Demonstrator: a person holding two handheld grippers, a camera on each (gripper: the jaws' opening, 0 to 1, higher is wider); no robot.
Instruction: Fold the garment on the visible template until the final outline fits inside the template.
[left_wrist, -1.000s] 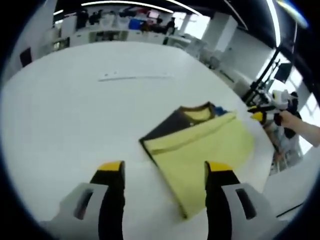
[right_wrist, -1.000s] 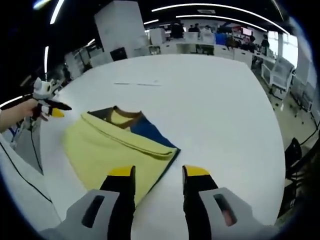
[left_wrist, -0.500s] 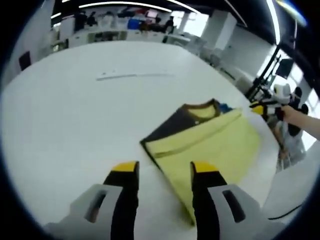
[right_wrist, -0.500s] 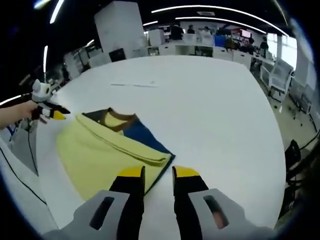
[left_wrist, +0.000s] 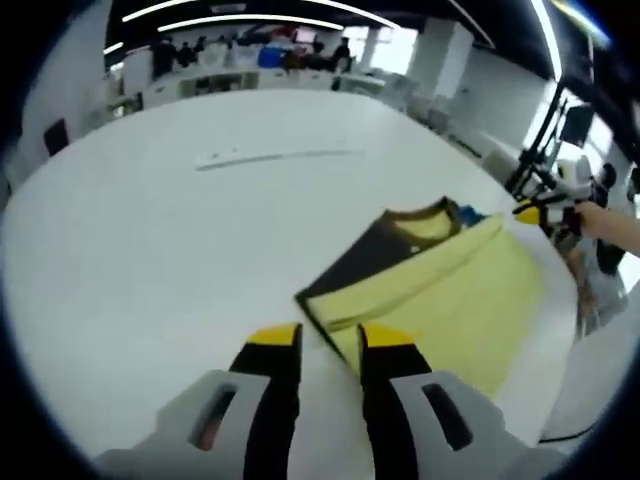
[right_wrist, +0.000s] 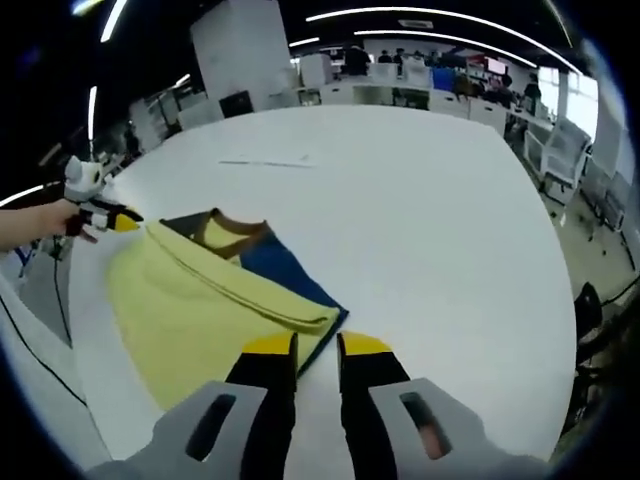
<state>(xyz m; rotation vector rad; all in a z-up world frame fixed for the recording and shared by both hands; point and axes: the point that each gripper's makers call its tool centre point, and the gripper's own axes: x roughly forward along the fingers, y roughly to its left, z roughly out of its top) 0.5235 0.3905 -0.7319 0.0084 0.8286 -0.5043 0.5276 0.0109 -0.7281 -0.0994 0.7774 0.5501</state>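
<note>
Just ahead of both nearly shut grippers, left gripper (left_wrist: 315, 334) and right gripper (right_wrist: 316, 344), lies the garment (right_wrist: 215, 295); whether cloth is pinched, cannot tell. Lift both corners evenly.

**Folded garment on the table, a gripper at each near corner**

Left gripper view: the garment (left_wrist: 440, 290) lies right of centre on the table (left_wrist: 150, 240) — its near corner just above the left gripper (left_wrist: 330, 340). The other gripper (left_wrist: 545, 208) sits at the right edge, by the garment's far corner. A strip (left_wrist: 275, 155) lies on the table, upper centre.

Right gripper view: the right gripper (right_wrist: 317, 350) is at the bottom, at the garment's near corner.
</note>
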